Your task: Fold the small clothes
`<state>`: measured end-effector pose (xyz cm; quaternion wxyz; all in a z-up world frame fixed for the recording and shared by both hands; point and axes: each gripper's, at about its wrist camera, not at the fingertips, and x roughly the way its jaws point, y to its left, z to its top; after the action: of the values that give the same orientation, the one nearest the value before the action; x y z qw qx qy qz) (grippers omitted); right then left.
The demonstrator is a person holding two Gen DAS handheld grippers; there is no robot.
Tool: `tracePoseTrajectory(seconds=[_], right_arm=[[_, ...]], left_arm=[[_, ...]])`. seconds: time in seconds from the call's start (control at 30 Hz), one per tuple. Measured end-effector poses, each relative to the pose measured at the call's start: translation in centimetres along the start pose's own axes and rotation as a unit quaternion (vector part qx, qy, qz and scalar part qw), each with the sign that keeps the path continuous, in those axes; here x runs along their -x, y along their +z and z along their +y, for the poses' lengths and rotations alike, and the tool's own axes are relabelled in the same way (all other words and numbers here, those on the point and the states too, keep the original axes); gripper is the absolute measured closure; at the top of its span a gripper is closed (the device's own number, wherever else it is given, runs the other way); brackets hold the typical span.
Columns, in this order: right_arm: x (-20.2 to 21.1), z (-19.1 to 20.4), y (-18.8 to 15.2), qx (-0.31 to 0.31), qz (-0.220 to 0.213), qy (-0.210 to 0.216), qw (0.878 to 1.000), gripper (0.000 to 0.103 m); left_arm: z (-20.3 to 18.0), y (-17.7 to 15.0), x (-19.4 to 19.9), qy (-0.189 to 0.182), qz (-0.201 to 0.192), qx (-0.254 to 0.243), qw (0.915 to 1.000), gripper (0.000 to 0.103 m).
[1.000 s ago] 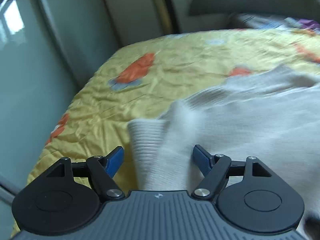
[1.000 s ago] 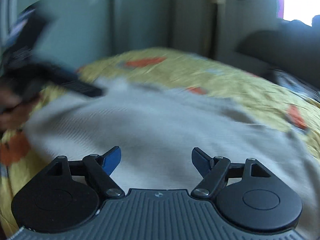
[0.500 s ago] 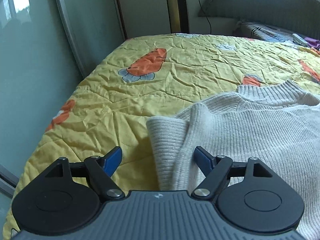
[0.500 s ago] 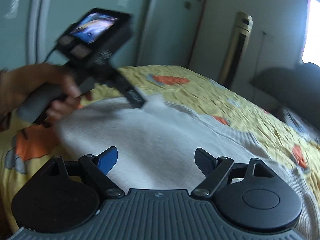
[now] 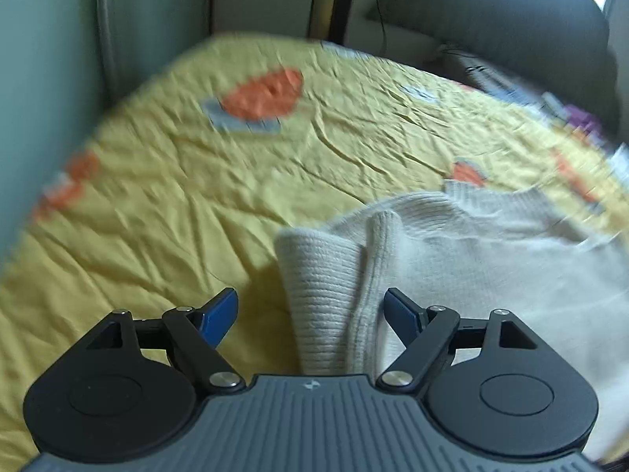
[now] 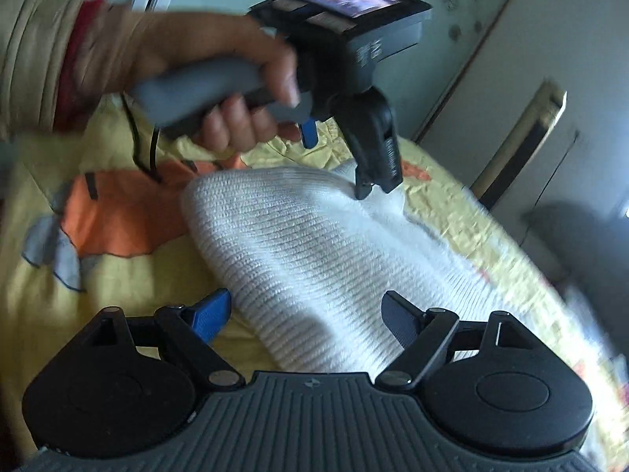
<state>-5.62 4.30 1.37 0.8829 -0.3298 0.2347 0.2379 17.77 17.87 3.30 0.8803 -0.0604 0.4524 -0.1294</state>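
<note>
Yellow carrot-print bedspread (image 5: 157, 236), cream knit sweater (image 5: 491, 275) near its right edge. Sleeve cuff (image 5: 322, 295) now between parted left gripper (image 5: 310, 310), not clamped. Right gripper (image 6: 304, 314) swung over the hem, likewise apart. Likely next: pinch, fold.

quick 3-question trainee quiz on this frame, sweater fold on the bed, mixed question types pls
1. True or false: the left gripper has its jaws clamped shut on the sweater.
2. Multiple choice: what lies under the sweater? A) a bare wooden table B) a yellow bedspread with orange carrot prints C) a grey carpet
3. Fill in: in the right wrist view, the person's hand grips the handle of the other ____.

Key
1. False: the jaws stand open, with a ribbed fold of the sweater between them and not pinched.
2. B
3. gripper
</note>
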Motion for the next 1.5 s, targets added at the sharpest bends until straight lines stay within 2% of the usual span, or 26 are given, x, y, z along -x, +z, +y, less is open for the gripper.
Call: tracePoseTrajectory(seconds=[0.1,0.17,0.23,0.33,0.4,0.43,0.5,0.77,1.0,1.5], right_arm=[[-1.3,1.9,0.4,0.048,-0.005,-0.026,0.998,0.020],[-2.0,3.1,0.6,0.074,-0.014,-0.046,0.996,0.026],[-2.5,3.8,1.0,0.086,-0.021,-0.056,0.994,0.033],[-2.9,4.5,1.4,0.093,-0.029,-0.052,0.994,0.056],[-3.2,4.7,1.7,0.104,-0.035,-0.053,0.993,0.071],[-3.1,4.9,1.6,0.108,-0.040,-0.056,0.992,0.076],[-2.9,5.1,1.4,0.115,-0.048,-0.060,0.990,0.082],[-0.4,3.3,1.0,0.082,-0.091,-0.074,0.990,0.088],[3.3,-1.1,0.3,0.015,-0.125,-0.112,0.986,0.089],[8.4,-6.9,-4.1,-0.047,-0.143,-0.192,0.970,0.089]], left_arm=[[1.2,0.4,-0.9,-0.054,0.024,0.037,0.9976,0.022],[0.7,0.4,-1.2,-0.072,0.026,0.029,0.9966,0.022],[0.3,0.5,-1.4,-0.075,0.021,0.027,0.9966,0.023],[0.2,0.9,-2.0,-0.064,0.024,0.044,0.9967,0.058],[0.7,1.0,-2.1,-0.066,0.028,0.066,0.9952,0.069],[1.0,1.1,-1.9,-0.071,0.025,0.077,0.9942,0.075],[1.3,1.1,-1.3,-0.072,0.019,0.090,0.9931,0.079],[-2.0,1.9,2.1,-0.041,-0.029,0.087,0.9949,0.082],[-6.8,3.5,5.5,-0.038,-0.078,0.074,0.9935,0.082],[-18.3,5.1,8.4,-0.033,-0.133,0.004,0.9906,0.083]])
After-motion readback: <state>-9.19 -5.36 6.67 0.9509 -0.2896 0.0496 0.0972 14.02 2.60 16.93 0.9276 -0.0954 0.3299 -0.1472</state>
